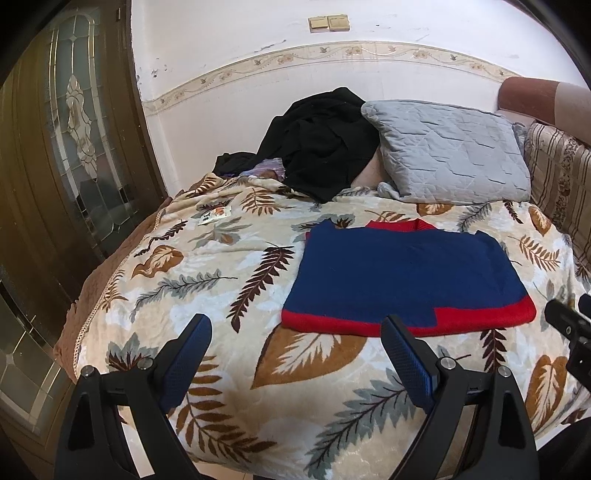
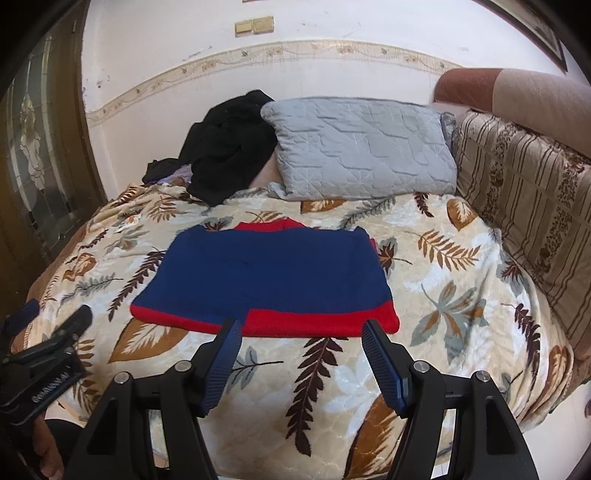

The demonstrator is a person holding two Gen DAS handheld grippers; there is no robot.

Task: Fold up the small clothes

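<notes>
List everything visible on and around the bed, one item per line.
sweater: one, navy with red trim, flat on the blanket.
blanket: one, beige leaf print, covers the bed.
pillow: one, grey quilted, by the wall.
black clothes: one pile, left of the pillow.
striped cushion: one, brown, right edge.
packet: one, small, white, far left on the blanket.
door: one, brown, glazed, left.
switches: two, gold, on the wall.
left gripper: open, empty.
right gripper: open, empty.

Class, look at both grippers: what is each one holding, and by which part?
Nothing. The left gripper and right gripper are both open, short of the sweater.
</notes>
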